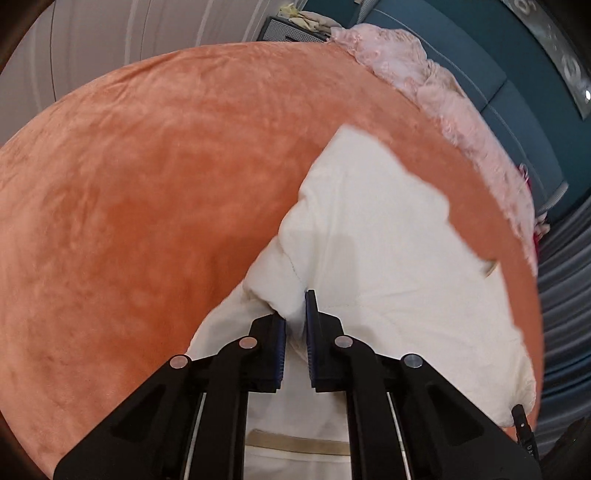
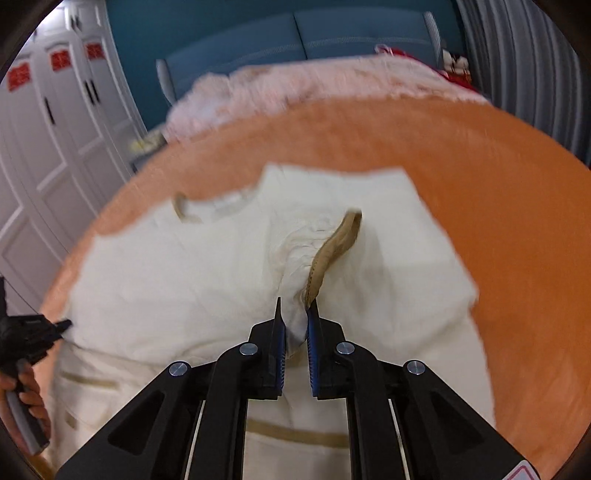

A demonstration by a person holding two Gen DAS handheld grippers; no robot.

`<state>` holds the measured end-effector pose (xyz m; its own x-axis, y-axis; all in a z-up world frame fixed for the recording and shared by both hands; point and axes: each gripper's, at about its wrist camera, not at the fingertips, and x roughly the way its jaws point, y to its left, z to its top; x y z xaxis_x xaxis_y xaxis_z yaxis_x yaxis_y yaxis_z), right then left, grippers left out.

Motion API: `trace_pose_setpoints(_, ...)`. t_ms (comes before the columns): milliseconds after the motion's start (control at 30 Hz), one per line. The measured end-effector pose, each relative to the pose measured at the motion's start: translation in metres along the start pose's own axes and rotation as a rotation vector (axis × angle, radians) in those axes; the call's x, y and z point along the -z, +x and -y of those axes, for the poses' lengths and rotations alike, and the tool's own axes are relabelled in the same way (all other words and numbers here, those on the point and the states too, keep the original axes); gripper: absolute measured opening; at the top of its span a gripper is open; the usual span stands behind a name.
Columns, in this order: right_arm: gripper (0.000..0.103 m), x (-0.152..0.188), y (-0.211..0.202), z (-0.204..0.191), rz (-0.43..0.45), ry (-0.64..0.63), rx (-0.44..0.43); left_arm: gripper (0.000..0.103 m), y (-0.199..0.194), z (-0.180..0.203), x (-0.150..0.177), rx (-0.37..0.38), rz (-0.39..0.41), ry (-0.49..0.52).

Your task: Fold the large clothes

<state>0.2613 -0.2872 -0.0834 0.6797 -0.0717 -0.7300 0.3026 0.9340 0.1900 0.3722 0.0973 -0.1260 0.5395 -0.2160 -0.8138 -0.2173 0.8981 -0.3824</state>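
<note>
A cream white garment [image 1: 388,251] with tan trim lies spread on an orange blanket [image 1: 147,184]. My left gripper [image 1: 295,314] is shut on a bunched fold of the garment near its side seam. In the right wrist view the same garment [image 2: 184,277] fills the middle of the orange blanket [image 2: 498,203]. My right gripper [image 2: 296,314] is shut on a pinched ridge of cloth that carries a tan trimmed edge [image 2: 332,247]. The other gripper [image 2: 33,334], held in a hand [image 2: 29,398], shows at the left edge of the right wrist view.
A pink fluffy cover [image 1: 436,92] lies along the far edge of the blanket, against a blue padded headboard [image 2: 295,37]. White wardrobe doors [image 2: 48,129] stand to the left. Grey curtains [image 2: 517,55] hang at the right. A small bedside cabinet [image 1: 291,31] holds loose items.
</note>
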Motion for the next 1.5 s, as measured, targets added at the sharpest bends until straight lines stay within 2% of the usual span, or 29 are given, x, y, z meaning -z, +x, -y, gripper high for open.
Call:
trace_pose_setpoints(67, 0.009, 0.009, 0.011, 0.002, -0.033, -0.002, 0.011, 0.009, 0.005, 0.005, 0.005, -0.036, 0.018, 0.054)
trace_pose_setpoints(267, 0.009, 0.025, 0.023, 0.005, -0.051, 0.005, 0.021, 0.009, 0.014, 0.016, 0.023, -0.115, 0.084, 0.188)
trace_pose_setpoints(467, 0.013, 0.024, 0.014, 0.014, -0.062, 0.062, -0.027, 0.013, 0.01, 0.022, 0.028, -0.162, 0.118, 0.244)
trace_pose_setpoints(533, 0.032, 0.022, -0.009, 0.015, -0.02, 0.094, 0.007, 0.017, -0.006, 0.025, 0.027, -0.183, 0.109, 0.266)
trace_pose_setpoints(567, 0.034, 0.02, -0.028, 0.014, 0.035, 0.103, 0.048, 0.023, -0.02, 0.027, 0.026, -0.191, 0.117, 0.28)
trace_pose_setpoints(633, 0.034, 0.012, -0.053, 0.005, 0.116, 0.067, 0.085, 0.028, -0.048, 0.032, 0.024, -0.172, 0.158, 0.304)
trace_pose_setpoints(700, 0.034, 0.001, -0.057, -0.008, 0.128, 0.027, 0.066, 0.037, -0.067, 0.043, 0.019, -0.156, 0.203, 0.312)
trace_pose_setpoints(733, 0.034, -0.005, -0.053, -0.016, 0.112, 0.006, 0.049, 0.038, -0.072, 0.053, 0.014, -0.131, 0.212, 0.314)
trace_pose_setpoints(800, 0.033, -0.012, -0.034, -0.034, 0.059, -0.032, 0.007, 0.038, -0.067, 0.07, 0.008, -0.098, 0.198, 0.325)
trace_pose_setpoints(900, 0.03, -0.01, 0.0, -0.049, -0.025, -0.069, 0.009, 0.038, -0.035, 0.093, 0.012, -0.117, 0.141, 0.365)
trace_pose_setpoints(1000, 0.029, 0.006, 0.024, -0.049, -0.094, -0.073, 0.023, 0.037, 0.002, 0.096, 0.024, -0.136, 0.064, 0.375)
trace_pose_setpoints(1033, 0.027, 0.013, 0.028, -0.048, -0.091, -0.082, 0.029, 0.038, 0.012, 0.094, 0.03, -0.146, 0.046, 0.376)
trace_pose_setpoints(1133, 0.025, 0.027, 0.03, -0.048, -0.069, -0.106, 0.037, 0.038, 0.023, 0.088, 0.044, -0.155, 0.07, 0.39)
trace_pose_setpoints(1500, 0.026, 0.04, 0.034, -0.052, -0.015, -0.125, 0.059, 0.038, 0.029, 0.086, 0.068, -0.186, 0.203, 0.45)
